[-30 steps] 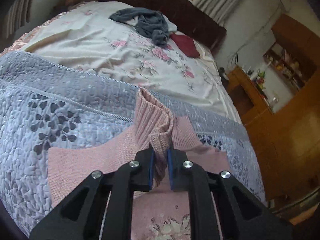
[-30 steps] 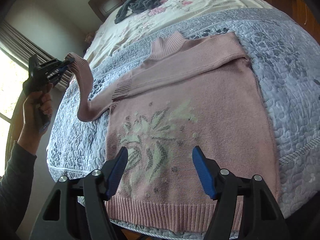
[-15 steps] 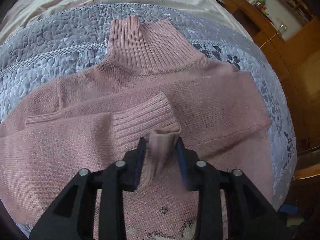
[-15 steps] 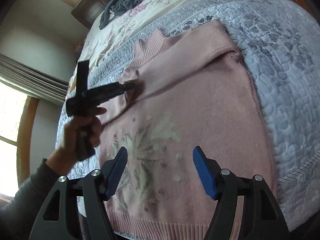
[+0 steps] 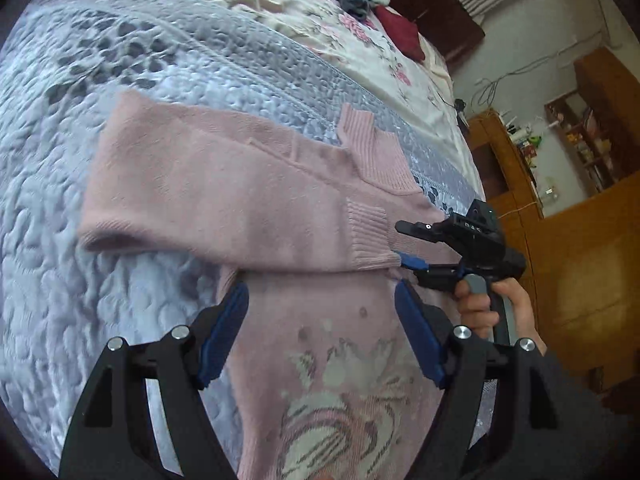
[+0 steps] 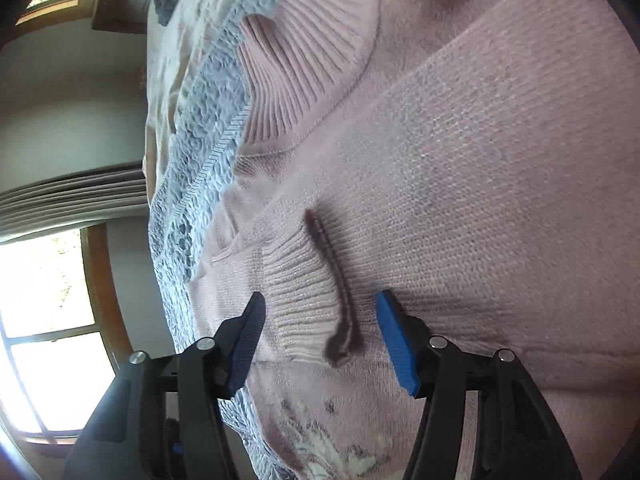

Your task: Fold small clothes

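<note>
The pink sweater is spread on the quilted bedspread, filling mid-frame. Both the left gripper and the right gripper are spread wide, empty. The soft, limp knit is best pinched at the ribbed cuff.

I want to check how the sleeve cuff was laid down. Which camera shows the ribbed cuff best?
The right wrist view: the ribbed cuff fills the middle, lying on the sweater between the open right tool. The left wrist view shows it smaller, side-on.
</note>
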Tool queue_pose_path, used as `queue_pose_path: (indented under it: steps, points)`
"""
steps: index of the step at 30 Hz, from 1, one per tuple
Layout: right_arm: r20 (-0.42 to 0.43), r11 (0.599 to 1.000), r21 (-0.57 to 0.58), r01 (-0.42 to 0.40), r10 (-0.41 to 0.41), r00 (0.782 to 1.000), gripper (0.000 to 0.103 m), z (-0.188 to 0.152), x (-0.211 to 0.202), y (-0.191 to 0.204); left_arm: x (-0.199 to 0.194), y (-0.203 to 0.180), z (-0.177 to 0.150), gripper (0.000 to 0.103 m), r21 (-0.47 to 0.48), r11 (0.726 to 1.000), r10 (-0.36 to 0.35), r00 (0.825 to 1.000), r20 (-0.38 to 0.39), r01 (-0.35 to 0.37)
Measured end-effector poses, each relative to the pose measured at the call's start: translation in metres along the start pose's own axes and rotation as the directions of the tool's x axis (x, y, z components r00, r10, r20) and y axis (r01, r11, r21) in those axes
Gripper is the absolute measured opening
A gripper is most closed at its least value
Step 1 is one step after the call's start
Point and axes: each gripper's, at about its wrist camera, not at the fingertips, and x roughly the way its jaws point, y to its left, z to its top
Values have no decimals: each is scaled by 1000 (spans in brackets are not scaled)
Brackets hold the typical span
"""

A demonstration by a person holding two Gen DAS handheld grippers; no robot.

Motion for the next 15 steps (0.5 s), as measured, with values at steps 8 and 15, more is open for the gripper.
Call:
queue_pose_path:
  steps: [8,15]
  points:
    - [-64,997,-44,58,-61,996,16,0,16,20,-40,47,-31,75,-169,985,-26,998,62,36]
    - [97,976,-203,74,-55,994,6,-5,-68,73,-62,48,-28,75,-164,986,-8,996,86,22]
